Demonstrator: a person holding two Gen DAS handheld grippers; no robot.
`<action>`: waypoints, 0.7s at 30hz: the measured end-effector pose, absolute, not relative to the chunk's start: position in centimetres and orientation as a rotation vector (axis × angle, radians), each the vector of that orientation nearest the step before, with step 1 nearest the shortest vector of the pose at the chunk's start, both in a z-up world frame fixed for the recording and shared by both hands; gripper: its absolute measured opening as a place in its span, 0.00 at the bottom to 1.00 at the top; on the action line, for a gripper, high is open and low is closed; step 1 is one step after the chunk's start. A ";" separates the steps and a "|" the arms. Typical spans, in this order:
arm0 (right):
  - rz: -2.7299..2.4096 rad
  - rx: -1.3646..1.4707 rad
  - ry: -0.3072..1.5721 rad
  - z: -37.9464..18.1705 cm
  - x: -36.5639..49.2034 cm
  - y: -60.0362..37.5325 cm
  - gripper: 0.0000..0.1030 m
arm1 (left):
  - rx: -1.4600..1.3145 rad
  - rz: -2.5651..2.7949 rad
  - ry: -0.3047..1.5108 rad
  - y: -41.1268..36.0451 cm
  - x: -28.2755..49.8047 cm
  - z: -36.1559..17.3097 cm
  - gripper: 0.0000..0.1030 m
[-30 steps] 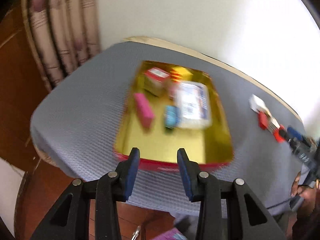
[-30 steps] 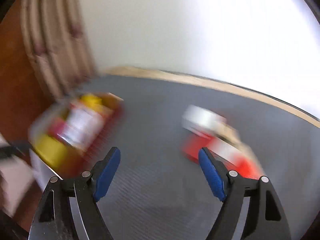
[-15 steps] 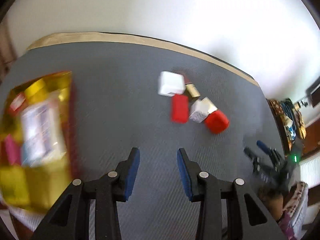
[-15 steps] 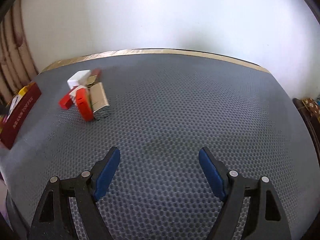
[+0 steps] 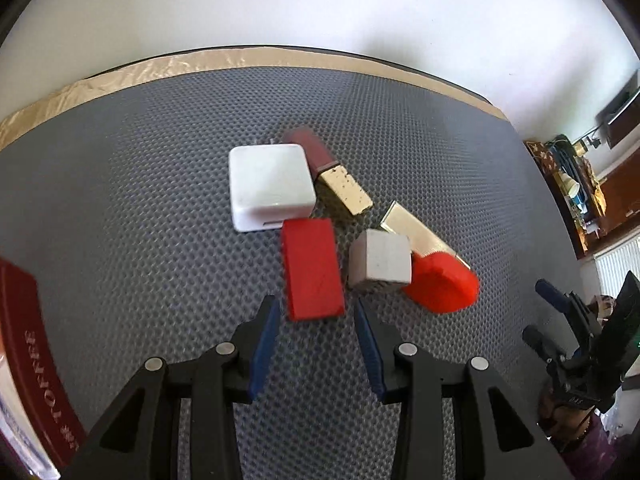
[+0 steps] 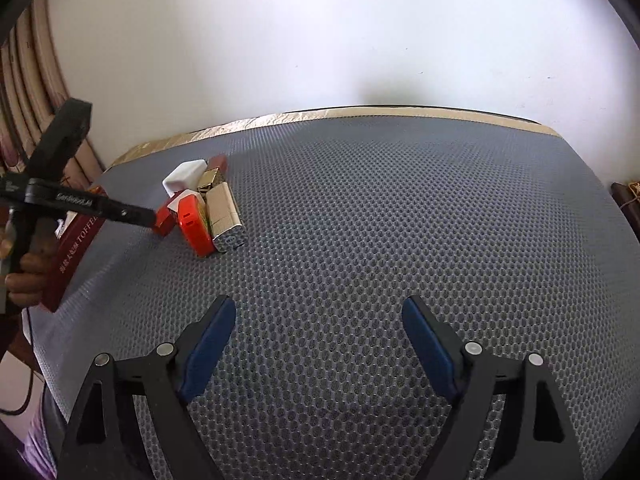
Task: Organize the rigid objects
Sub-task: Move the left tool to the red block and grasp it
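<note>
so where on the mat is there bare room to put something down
Widest bare stretch: the grey mat between the right gripper, whose jaws are opening on nothing, and the far tan edge. Also bare between the white charger and the red tin. Crowded around the red block, ahead of the left gripper.

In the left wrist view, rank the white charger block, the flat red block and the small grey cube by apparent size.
1. white charger block
2. flat red block, close behind; it lies nearer the camera, so this order is unsure
3. small grey cube, clearly smallest

"TOFFEE" in white letters on the dark red box (image 6: 76,248) side
</note>
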State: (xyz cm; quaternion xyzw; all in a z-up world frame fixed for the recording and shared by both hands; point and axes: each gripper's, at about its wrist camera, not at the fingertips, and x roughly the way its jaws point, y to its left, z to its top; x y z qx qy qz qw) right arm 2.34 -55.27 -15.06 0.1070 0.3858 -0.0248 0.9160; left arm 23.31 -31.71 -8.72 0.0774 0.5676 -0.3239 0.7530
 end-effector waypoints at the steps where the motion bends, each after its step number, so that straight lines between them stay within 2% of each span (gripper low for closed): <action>1: -0.051 0.222 0.799 -15.1 2.5 -55.2 0.81 | 0.178 -0.701 1.240 -31.9 23.6 -8.9 0.38; 7: -0.043 0.240 0.812 -15.5 3.0 -55.3 0.82 | 0.184 -0.714 1.265 -32.8 25.0 -10.0 0.38; 14: -0.035 0.249 0.827 -15.9 3.4 -55.3 0.82 | 0.224 -0.705 1.199 -33.7 25.3 -10.1 0.38; 16: -0.031 0.252 0.829 -16.0 3.6 -55.4 0.82 | 0.256 -0.677 1.174 -33.9 24.8 -10.1 0.30; 21: -0.033 0.257 0.834 -16.1 3.6 -55.5 0.82 | 0.203 -0.630 1.143 -32.2 22.6 -9.8 0.30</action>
